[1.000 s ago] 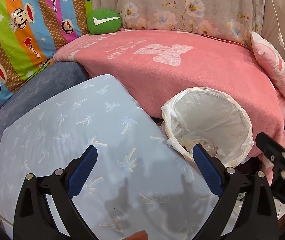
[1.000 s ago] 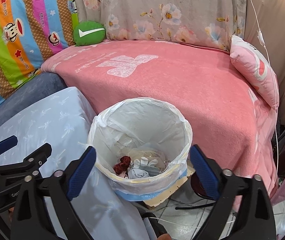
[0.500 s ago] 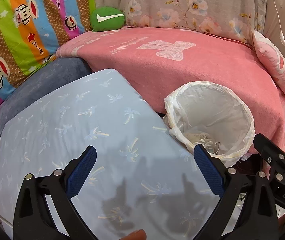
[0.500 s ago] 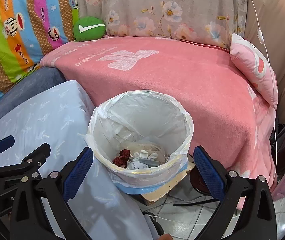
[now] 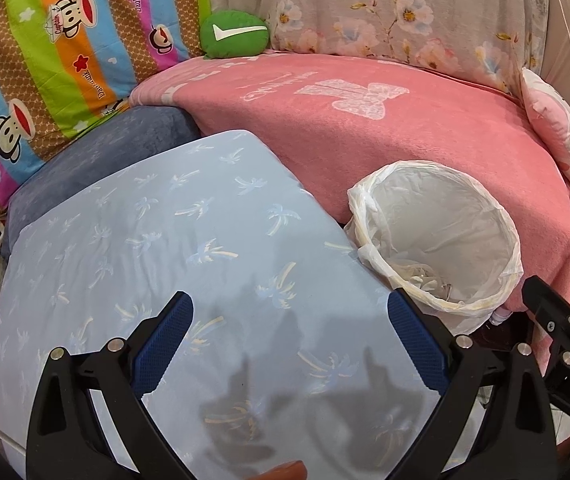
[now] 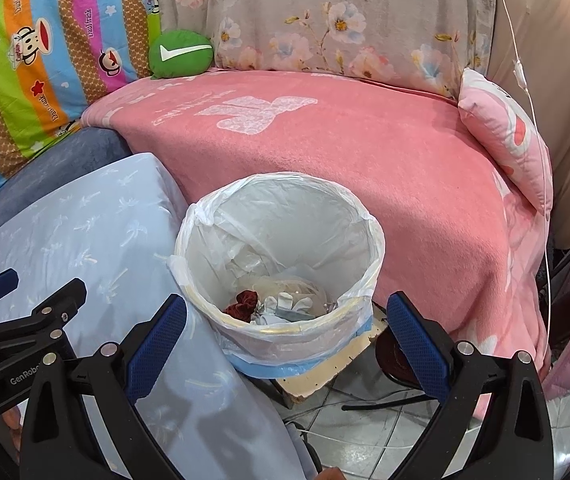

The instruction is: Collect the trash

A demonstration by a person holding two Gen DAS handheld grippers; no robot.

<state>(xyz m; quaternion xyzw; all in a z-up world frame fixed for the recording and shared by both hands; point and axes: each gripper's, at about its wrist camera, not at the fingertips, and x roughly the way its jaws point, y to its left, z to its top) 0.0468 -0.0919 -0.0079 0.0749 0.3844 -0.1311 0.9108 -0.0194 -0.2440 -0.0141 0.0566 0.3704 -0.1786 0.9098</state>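
Note:
A round trash bin lined with a white plastic bag stands on the floor between a light blue cushion and a pink blanket. Inside it lie a dark red scrap, white crumpled pieces and clear plastic. The bin also shows in the left wrist view. My right gripper is open and empty, just in front of and above the bin. My left gripper is open and empty over the light blue cushion, left of the bin.
A green pillow, a striped monkey-print cover and a floral cover lie behind. A pink pillow leans at the right. A thin white cord hangs at the right. Tiled floor with cables lies under the bin.
Both grippers have drawn back and up a little from the bin; the view has widened. Both stay open and empty.

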